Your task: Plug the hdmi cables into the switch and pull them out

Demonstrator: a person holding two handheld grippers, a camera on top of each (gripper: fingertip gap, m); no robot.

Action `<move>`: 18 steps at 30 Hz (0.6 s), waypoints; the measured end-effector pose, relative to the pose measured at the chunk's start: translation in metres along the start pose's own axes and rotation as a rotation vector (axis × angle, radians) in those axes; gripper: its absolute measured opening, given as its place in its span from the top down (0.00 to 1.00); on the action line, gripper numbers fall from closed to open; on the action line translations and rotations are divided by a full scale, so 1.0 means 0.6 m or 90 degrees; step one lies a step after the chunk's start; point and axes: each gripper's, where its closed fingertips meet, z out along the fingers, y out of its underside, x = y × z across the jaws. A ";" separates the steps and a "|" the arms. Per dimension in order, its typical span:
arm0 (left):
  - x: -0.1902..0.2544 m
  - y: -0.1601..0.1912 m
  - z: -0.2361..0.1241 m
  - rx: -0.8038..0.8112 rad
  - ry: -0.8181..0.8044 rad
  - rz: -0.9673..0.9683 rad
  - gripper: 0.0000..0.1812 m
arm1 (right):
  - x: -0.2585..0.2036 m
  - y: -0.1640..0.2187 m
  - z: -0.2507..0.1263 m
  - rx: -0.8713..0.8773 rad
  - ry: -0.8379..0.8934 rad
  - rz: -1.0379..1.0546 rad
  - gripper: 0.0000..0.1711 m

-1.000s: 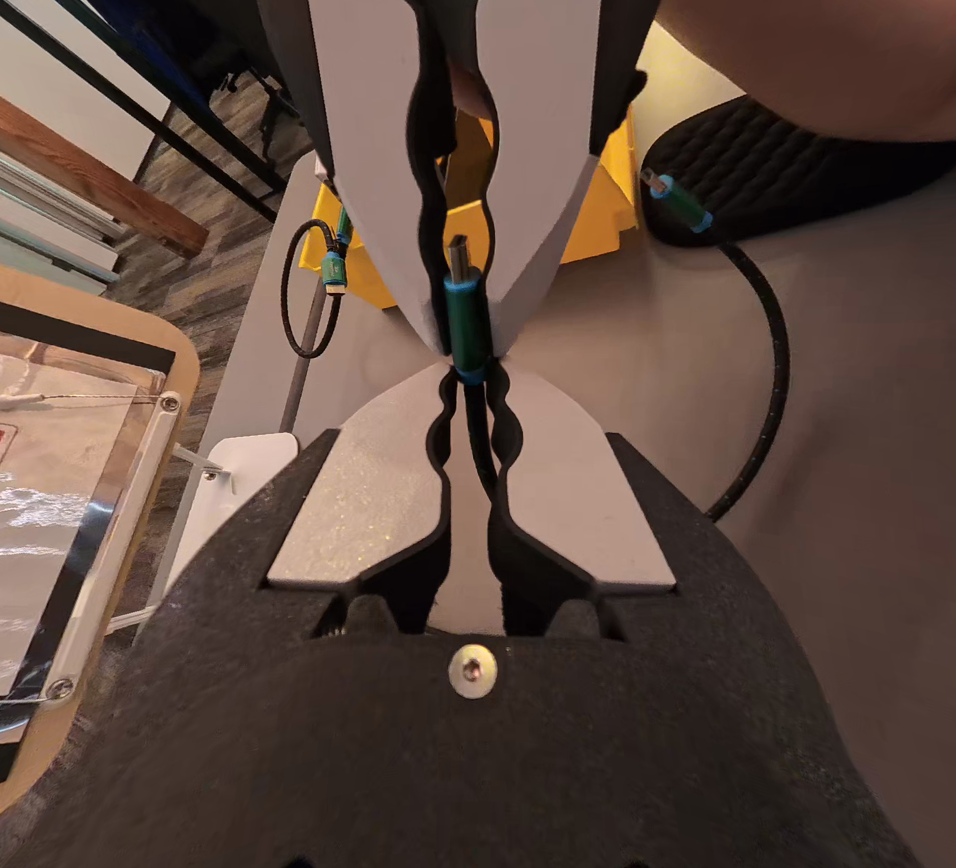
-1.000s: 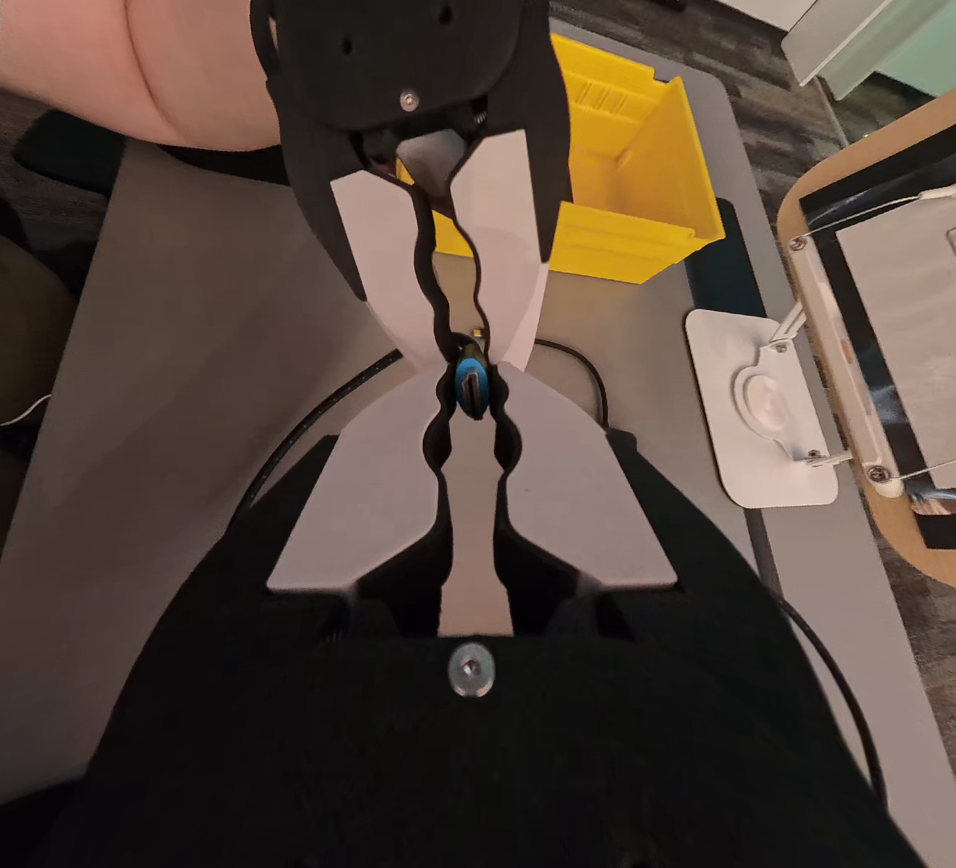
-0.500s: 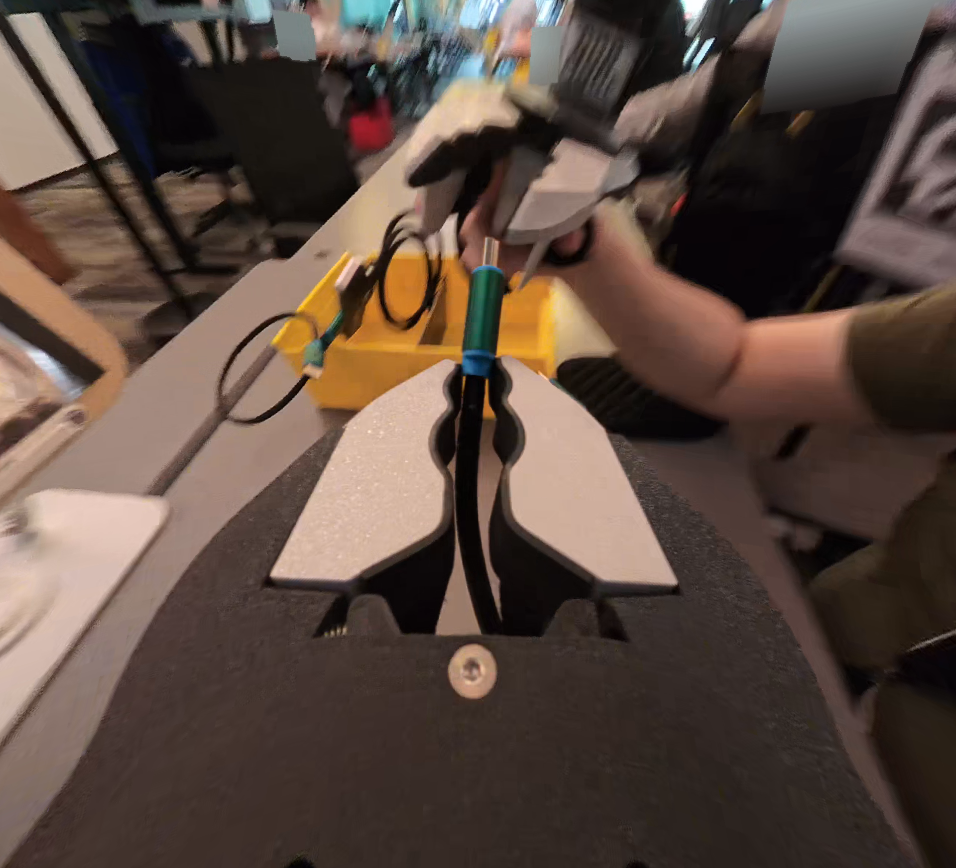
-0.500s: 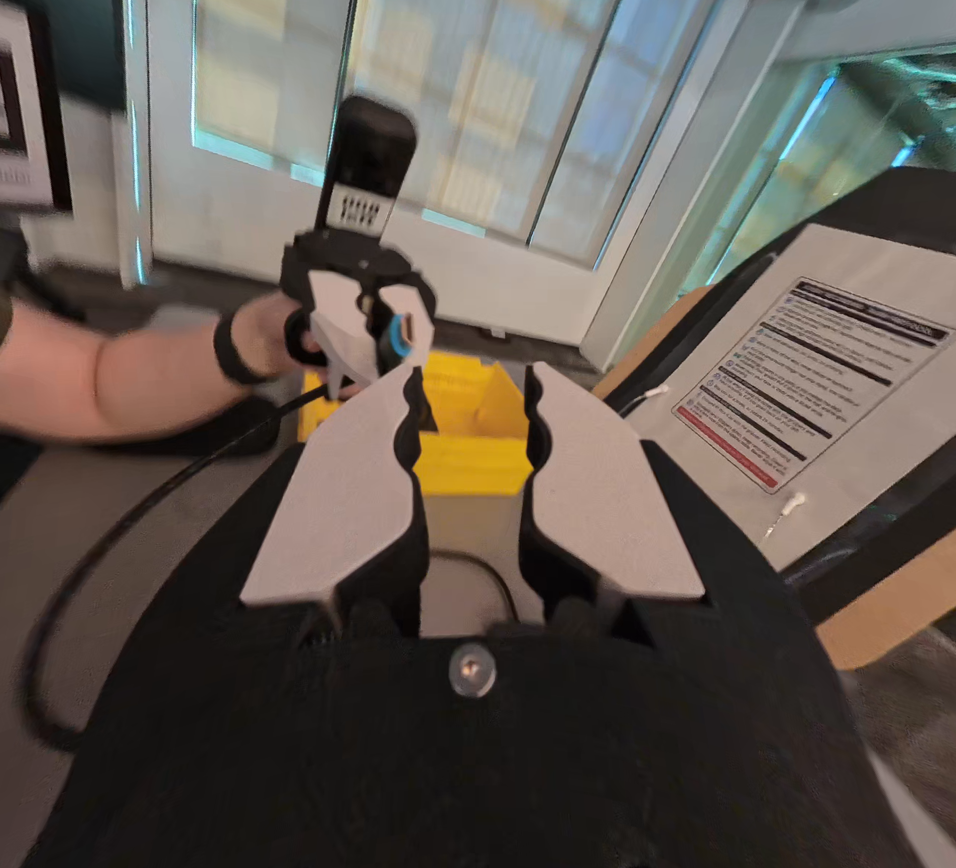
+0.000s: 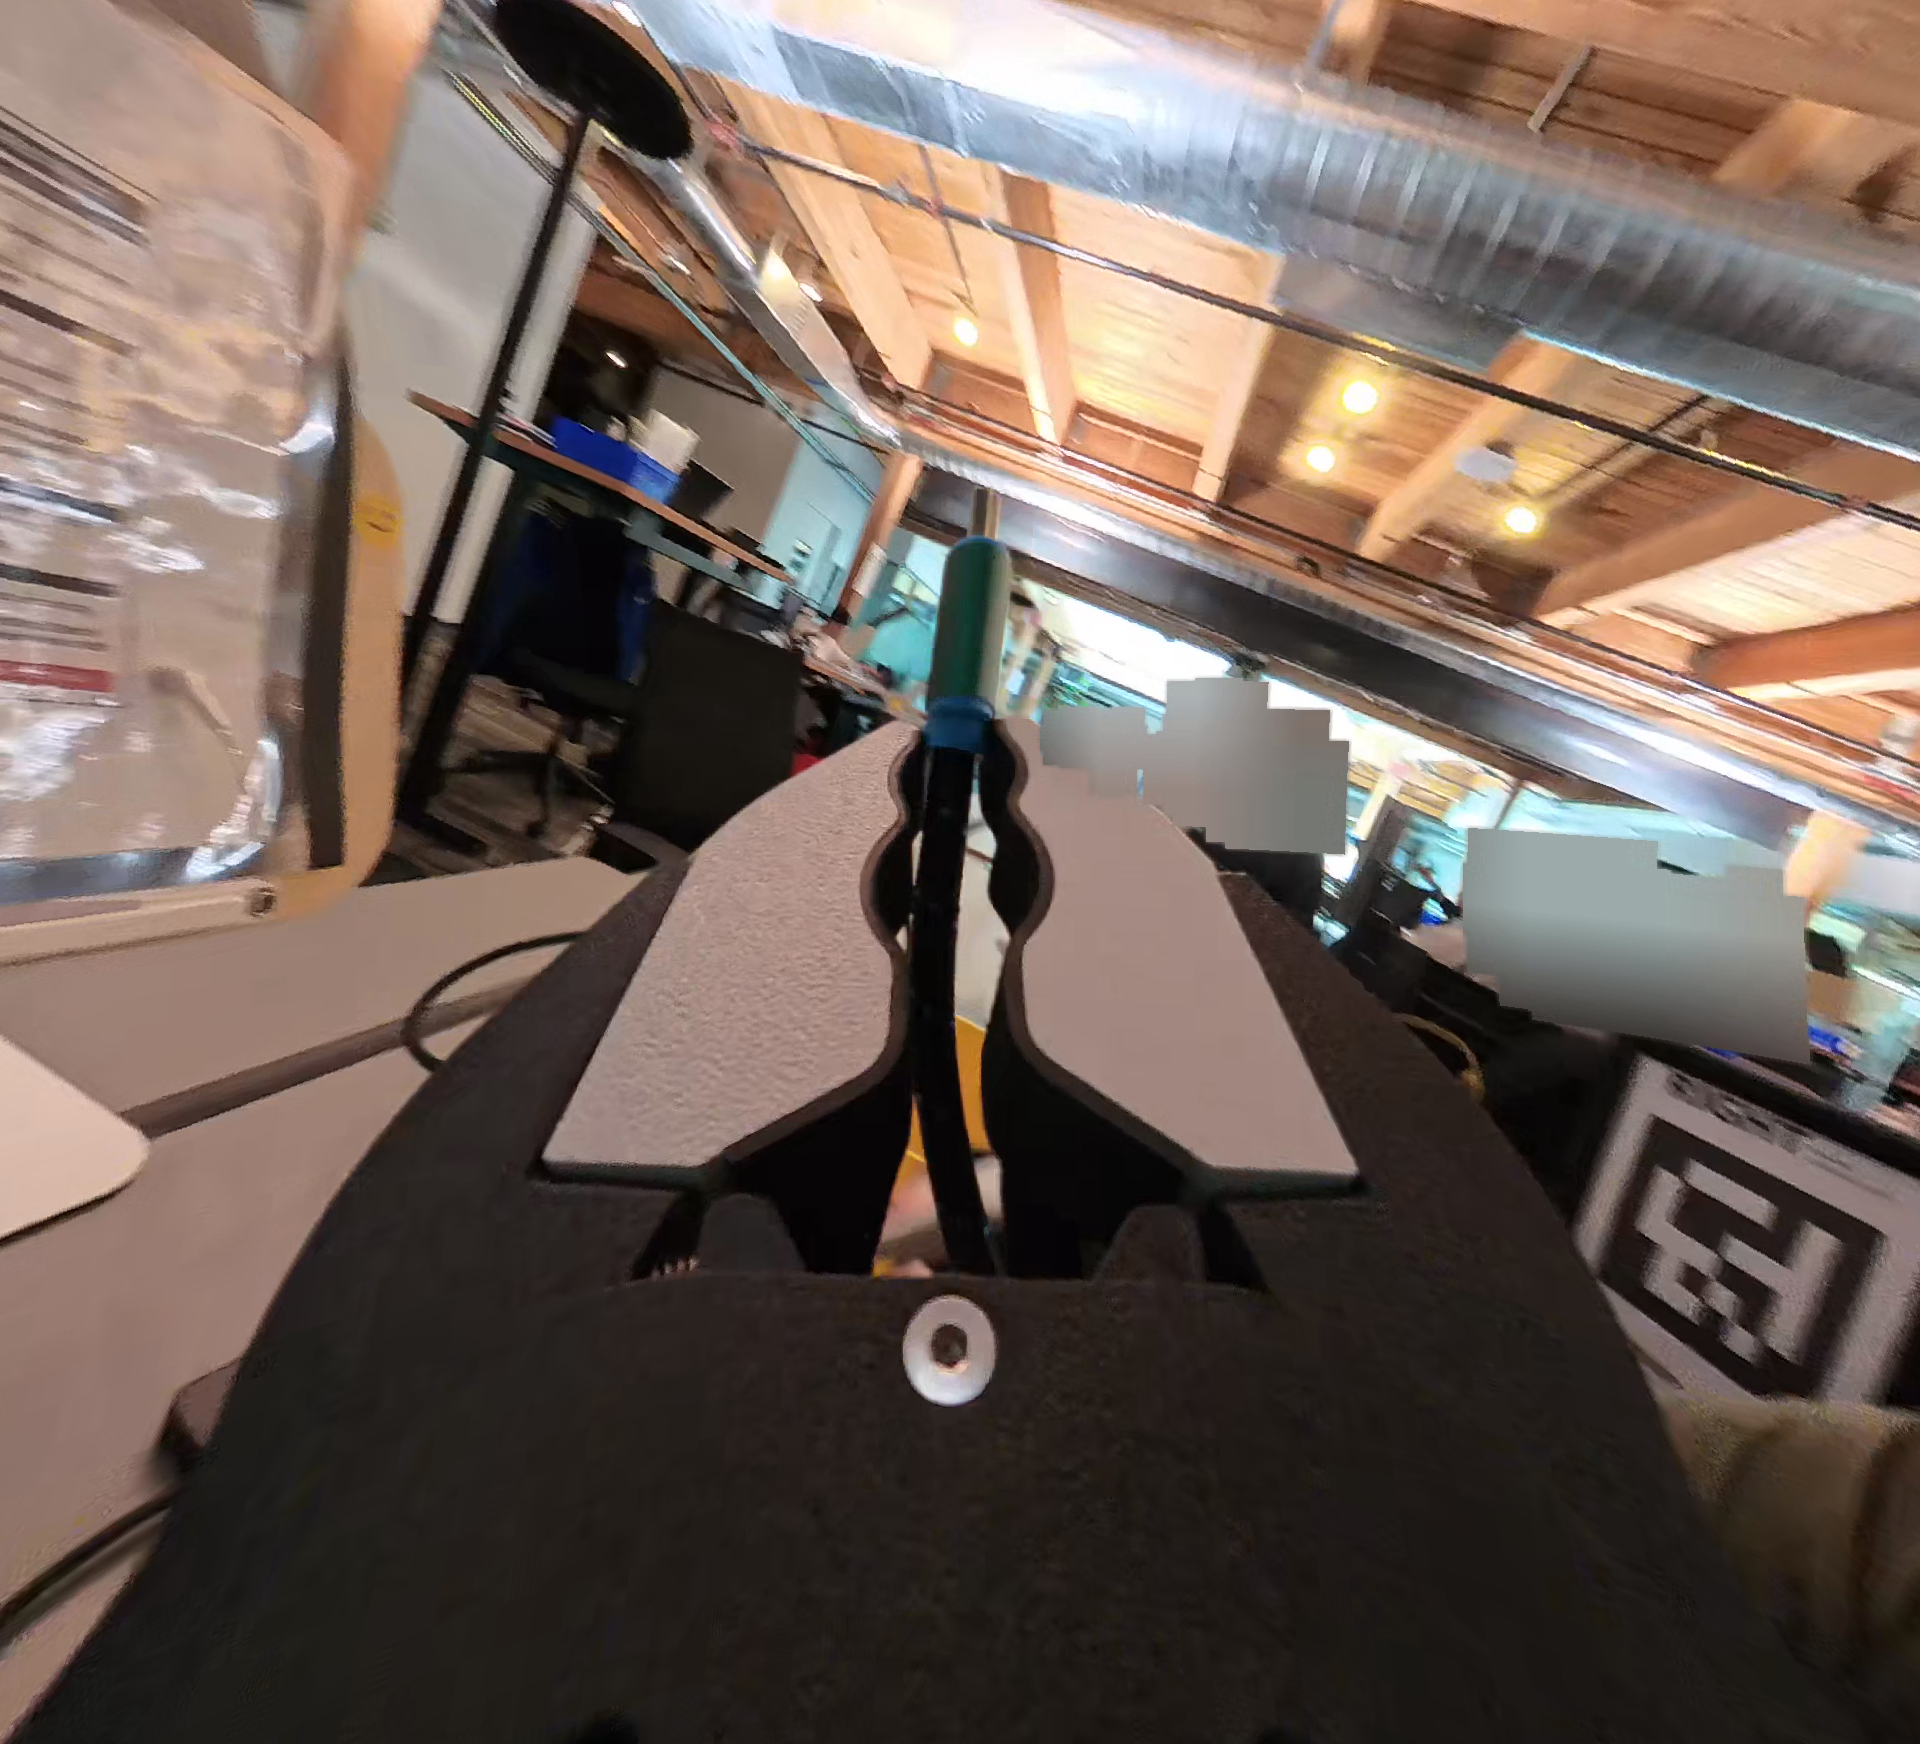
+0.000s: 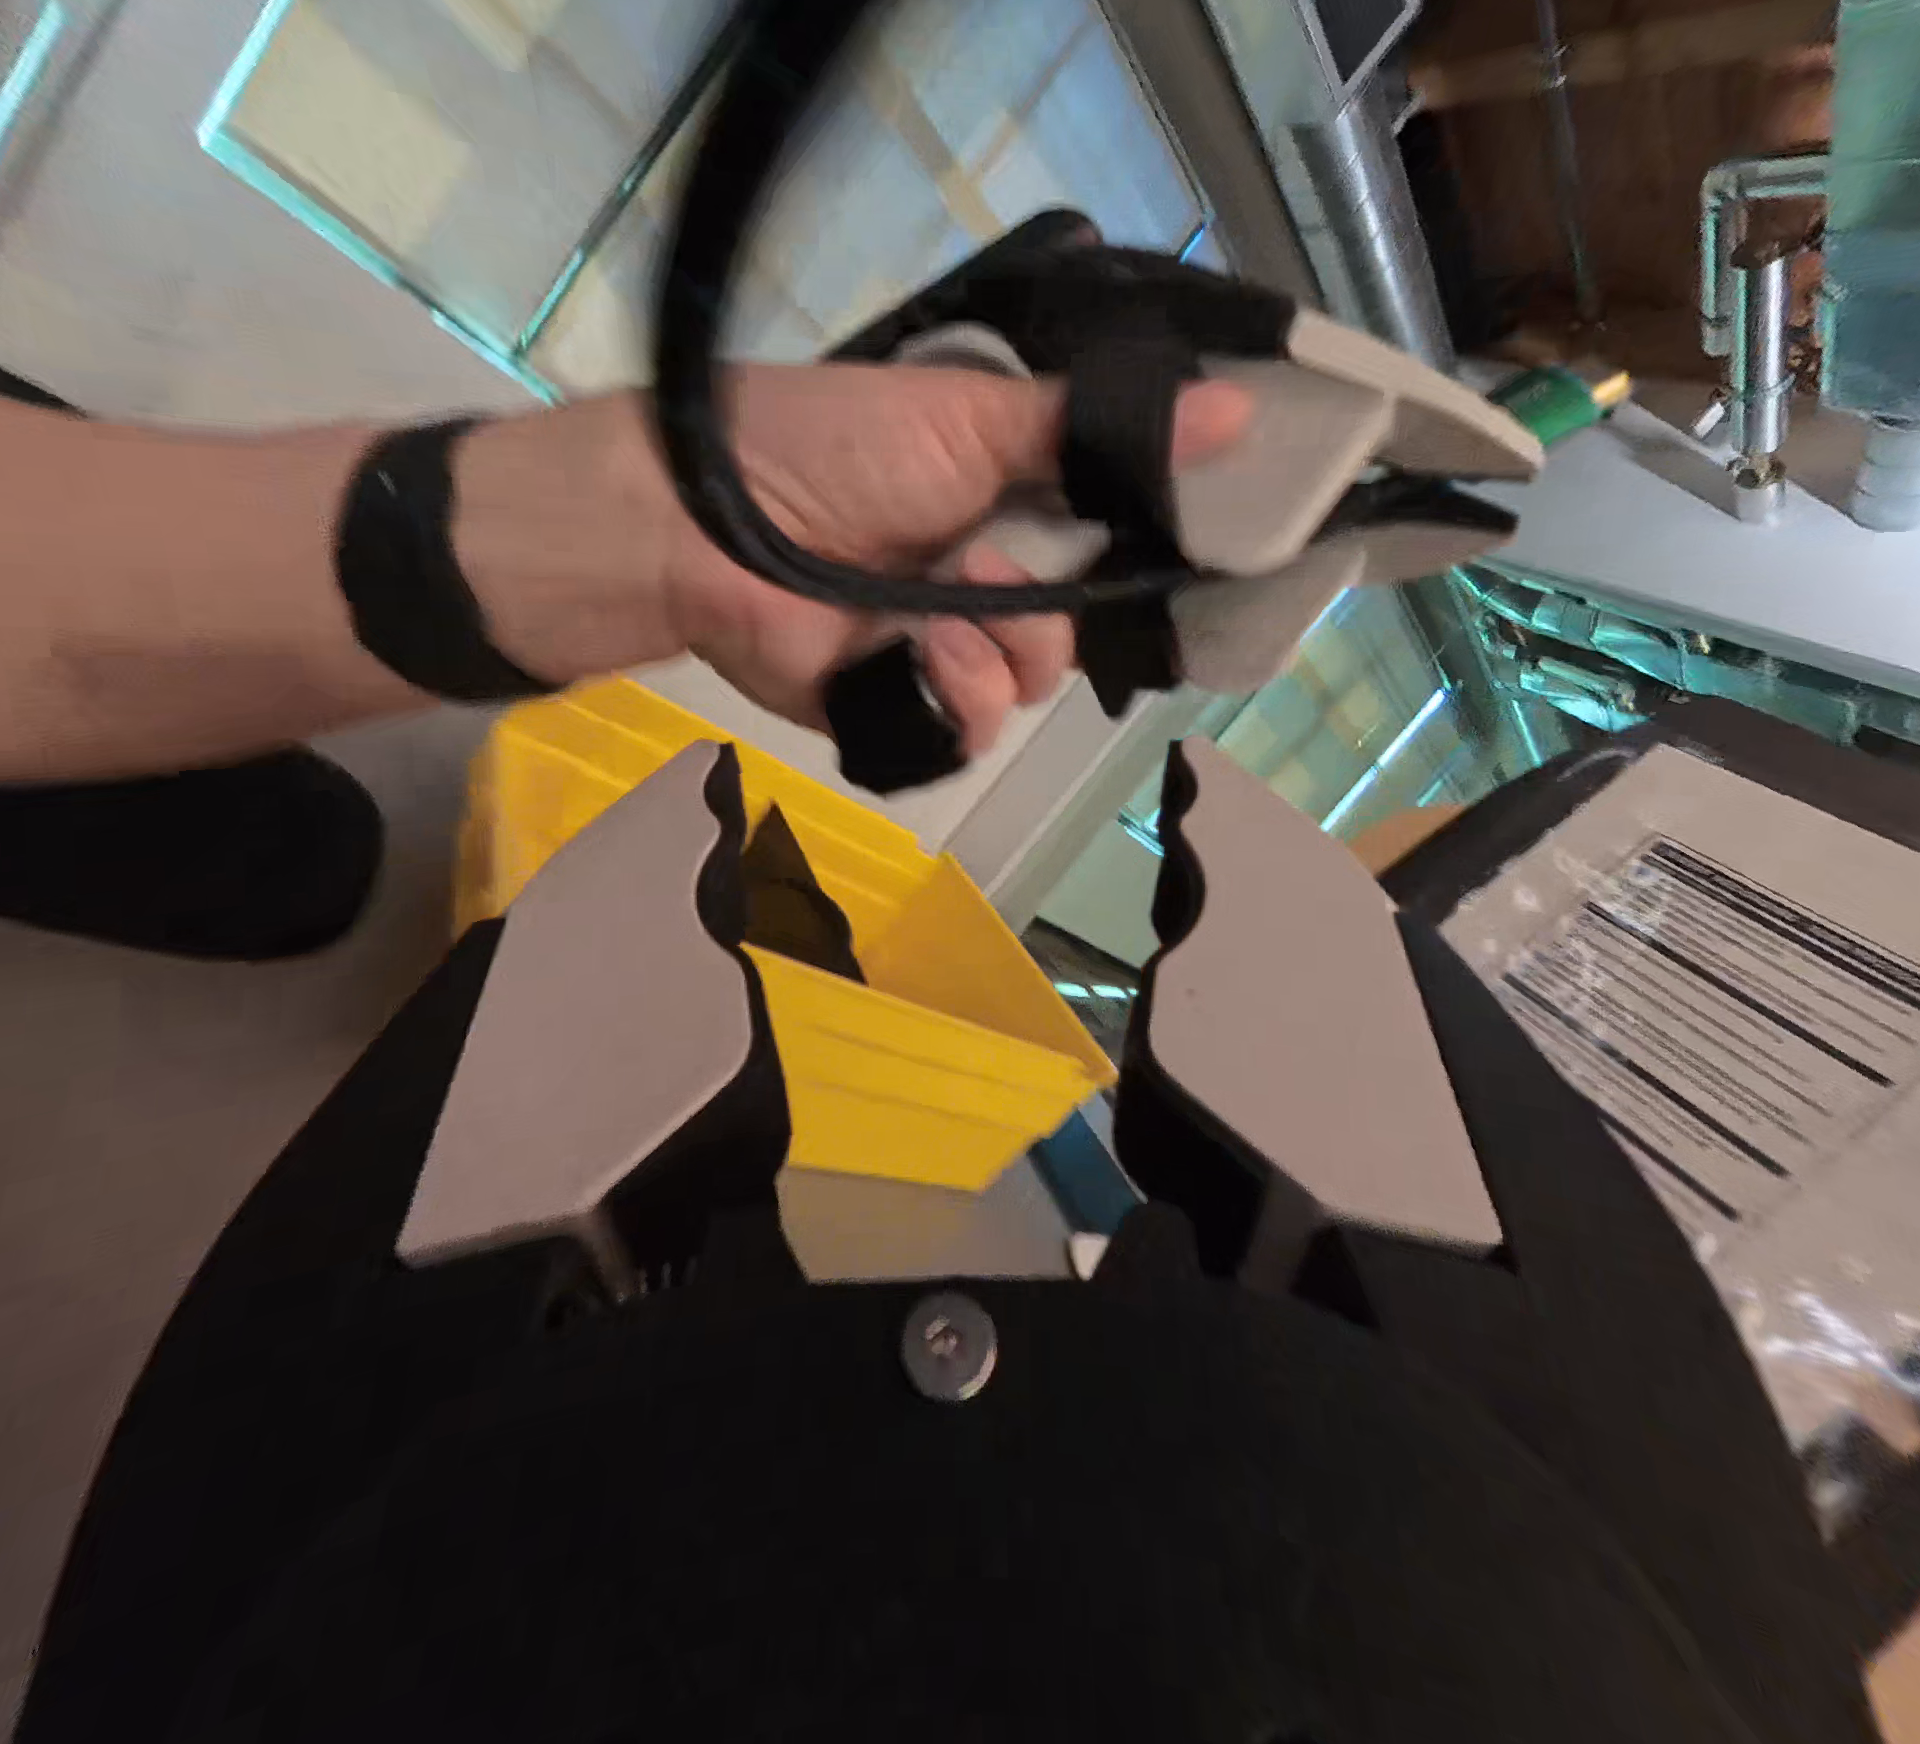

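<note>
A second ago the right gripper [image 6: 951, 795] pinched the HDMI plug [image 5: 968, 626] tip to tip with the left gripper [image 5: 961, 738]; now its jaws gape empty. The left gripper has swung the plug up, pointing toward 12 o'clock at the ceiling.

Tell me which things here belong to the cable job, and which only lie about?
Job:
- black braided cable with green plug, clamped in left gripper
- right gripper, open, empty

Lying about:
- yellow plastic bin
- grey table
- black floor lamp

Yellow bin [image 6: 914, 1050] half hidden behind right gripper's fingers [image 6: 613, 998]. Windows [image 6: 436, 73] motion-blurred. Cable [image 5: 940, 1019] vanishes under left gripper body.
</note>
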 end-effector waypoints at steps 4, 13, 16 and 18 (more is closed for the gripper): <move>-0.012 0.000 -0.002 0.039 -0.040 0.007 0.95 | 0.001 -0.030 0.005 0.048 0.066 0.123 0.65; -0.031 -0.006 -0.008 0.059 -0.061 -0.016 0.95 | 0.047 -0.063 -0.012 0.019 0.000 0.189 0.96; -0.028 -0.016 -0.009 0.045 -0.016 -0.081 0.93 | 0.070 -0.072 -0.022 0.001 -0.038 0.215 0.95; -0.034 -0.020 -0.013 0.027 0.003 -0.097 0.94 | 0.081 -0.069 -0.027 -0.024 -0.051 0.199 0.95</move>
